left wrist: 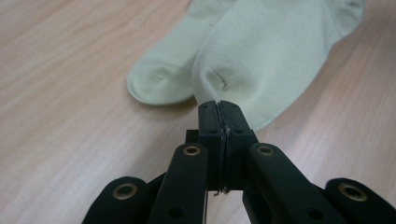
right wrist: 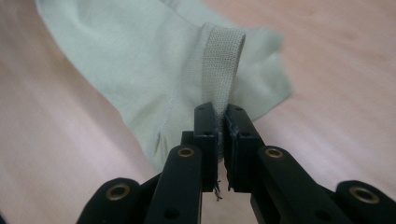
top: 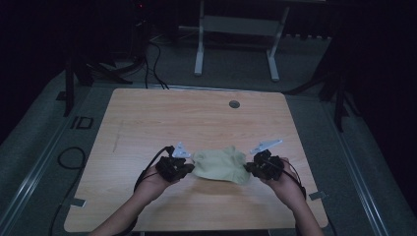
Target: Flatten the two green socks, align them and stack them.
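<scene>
A pair of pale green socks point(top: 220, 165) lies on the near middle of the wooden tabletop point(top: 196, 123), stretched between the two claws. From above, the left claw point(top: 186, 168) sits at the left end of the socks and the right claw point(top: 250, 170) at the right end, each held in one of the person's hands, whose forearms come in from the near edge. In the left gripper view the left claw point(left wrist: 220, 109) is clenched tight on a pinch of the upper sock's point(left wrist: 271, 56) fabric near its toe, while the second sock's point(left wrist: 161, 77) rounded toe rests on the wood just beside it. In the right gripper view the right claw point(right wrist: 220, 114) is clamped on the ribbed cuff point(right wrist: 224, 60), which stands up out of the jaws, with the rest of the fabric spreading away across the tabletop behind it. A round grommet hole point(top: 234, 104) sits in the tabletop well beyond the socks.
</scene>
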